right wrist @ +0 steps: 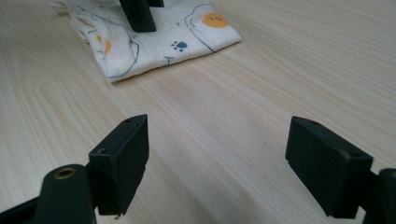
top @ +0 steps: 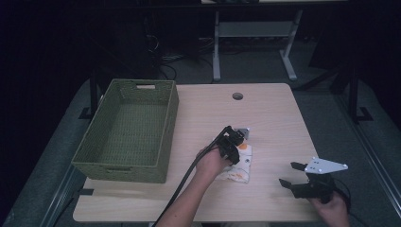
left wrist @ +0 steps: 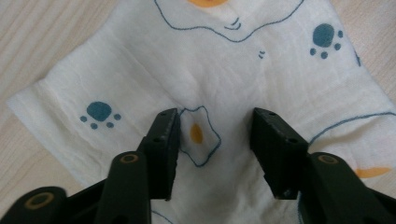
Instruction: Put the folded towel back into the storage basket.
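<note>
Now | left tongs (left wrist: 212, 133) half-open, pressed into cloth (left wrist: 140, 60) (no pinch); right tongs (right wrist: 215, 161) wide, empty

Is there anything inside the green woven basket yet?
No, in the high view the green woven basket shows only its bare woven floor, while the printed cloth lies on the table under the left gripper.

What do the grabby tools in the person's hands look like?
Both are black, each with two chunky, blocky jaws. The left tool trails a thick black cable down along the person's bare forearm, with no sleeve in sight. The right tool wears a pale grey three-cornered plate dotted with small holes. Up close, brass-coloured rings mark the jaw joints, and tiny screw holes sit in the jaw blocks.
</note>
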Demonstrator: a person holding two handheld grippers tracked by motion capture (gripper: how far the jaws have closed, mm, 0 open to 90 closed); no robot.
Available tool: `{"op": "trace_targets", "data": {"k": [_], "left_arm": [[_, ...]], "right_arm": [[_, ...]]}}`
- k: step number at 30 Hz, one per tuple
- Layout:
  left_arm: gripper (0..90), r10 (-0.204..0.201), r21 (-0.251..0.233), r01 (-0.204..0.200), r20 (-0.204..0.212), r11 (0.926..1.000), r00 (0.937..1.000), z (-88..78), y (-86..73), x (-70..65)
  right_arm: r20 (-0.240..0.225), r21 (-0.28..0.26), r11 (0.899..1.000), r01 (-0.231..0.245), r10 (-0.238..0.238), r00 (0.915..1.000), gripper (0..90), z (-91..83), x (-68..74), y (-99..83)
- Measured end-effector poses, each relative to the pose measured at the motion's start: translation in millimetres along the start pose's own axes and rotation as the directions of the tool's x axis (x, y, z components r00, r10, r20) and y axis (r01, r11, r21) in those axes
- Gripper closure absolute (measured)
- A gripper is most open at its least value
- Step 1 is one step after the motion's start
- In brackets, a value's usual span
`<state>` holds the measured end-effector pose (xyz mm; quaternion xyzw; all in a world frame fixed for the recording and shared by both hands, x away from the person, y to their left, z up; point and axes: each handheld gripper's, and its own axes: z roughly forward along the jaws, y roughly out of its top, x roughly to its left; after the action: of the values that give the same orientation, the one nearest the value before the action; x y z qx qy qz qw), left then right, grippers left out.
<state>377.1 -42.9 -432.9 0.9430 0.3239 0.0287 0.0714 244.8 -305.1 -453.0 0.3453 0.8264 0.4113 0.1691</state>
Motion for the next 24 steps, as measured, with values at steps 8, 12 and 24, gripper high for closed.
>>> {"op": "trace_targets", "data": {"k": [8, 12, 24], "left_arm": [[70.0, 0.024, -0.012, -0.024, -0.019, 0.9996, 0.9995, -0.9, 0.0, 1.9], [78.8, 0.037, -0.017, -0.038, -0.040, 0.9991, 0.9985, -1.0, -0.9, 1.8], [82.5, 0.034, -0.025, -0.035, -0.056, 0.9991, 0.9978, -5.0, -5.5, 8.8]], "right_arm": [[0.001, -0.002, 1.000, -0.001, 0.001, 1.0000, 21.1, -0.5, 0.0, 0.0], [0.003, -0.005, 1.000, 0.004, -0.004, 1.0000, 21.1, -0.9, -0.7, -0.2], [0.002, -0.004, 1.000, -0.003, 0.003, 1.0000, 21.1, -0.9, -0.5, -0.5]]}}
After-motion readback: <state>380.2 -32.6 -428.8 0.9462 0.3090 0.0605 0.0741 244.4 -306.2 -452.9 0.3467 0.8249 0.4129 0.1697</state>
